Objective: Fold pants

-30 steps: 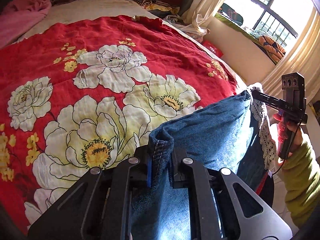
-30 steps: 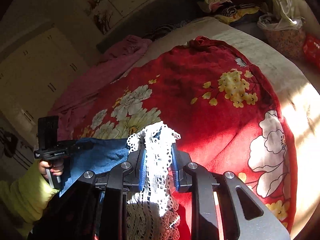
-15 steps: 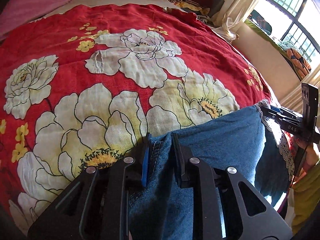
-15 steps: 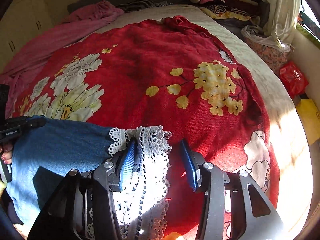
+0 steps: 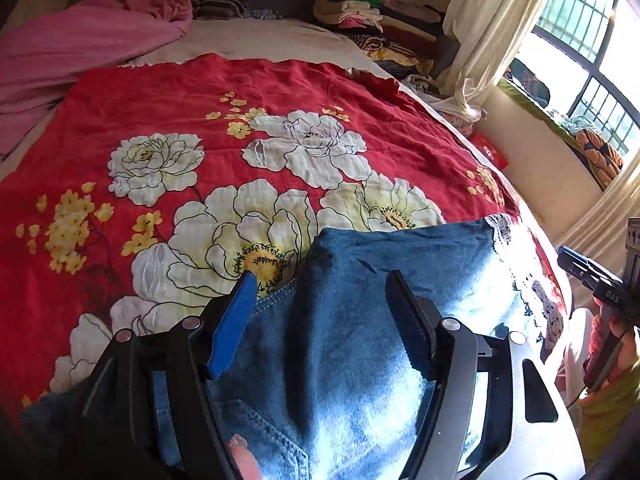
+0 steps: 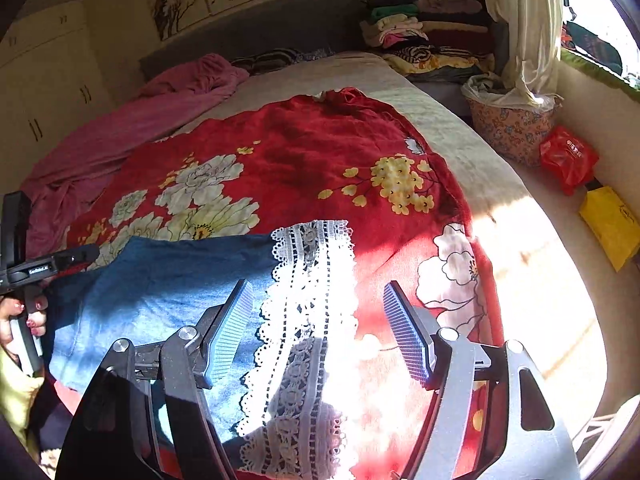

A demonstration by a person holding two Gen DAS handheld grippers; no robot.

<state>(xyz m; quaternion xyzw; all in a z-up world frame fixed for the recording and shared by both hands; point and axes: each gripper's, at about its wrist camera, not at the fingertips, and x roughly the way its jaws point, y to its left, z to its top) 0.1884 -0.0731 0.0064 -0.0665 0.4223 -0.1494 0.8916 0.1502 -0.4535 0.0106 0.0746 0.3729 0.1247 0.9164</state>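
Blue denim pants [image 5: 380, 280] with a white lace hem [image 6: 312, 280] lie folded on the red flowered bedspread [image 5: 200, 120] at the bed's near edge. My left gripper [image 5: 320, 292] hovers over the stitched corner of the denim; its jaws are opening and no pad touches the cloth. My right gripper [image 6: 318, 300] stands over the lace hem, its jaws likewise opening and clear of the lace. The right gripper [image 5: 600, 280] shows at the right edge of the left wrist view, and the left gripper [image 6: 44, 268] at the left edge of the right wrist view.
A pink blanket [image 5: 80, 40] is bunched at the bed's far left. Stacked folded clothes [image 5: 372, 12] sit beyond the head of the bed. A flowered laundry basket [image 6: 516, 128], a red bag [image 6: 568, 156] and a yellow bag [image 6: 612, 224] stand on the floor right of the bed.
Both grippers let go of the pants: the left released the denim corner, the right the lace hem. Both jaws spread wide and both hands drew back; the pants now lie flat on the bedspread.
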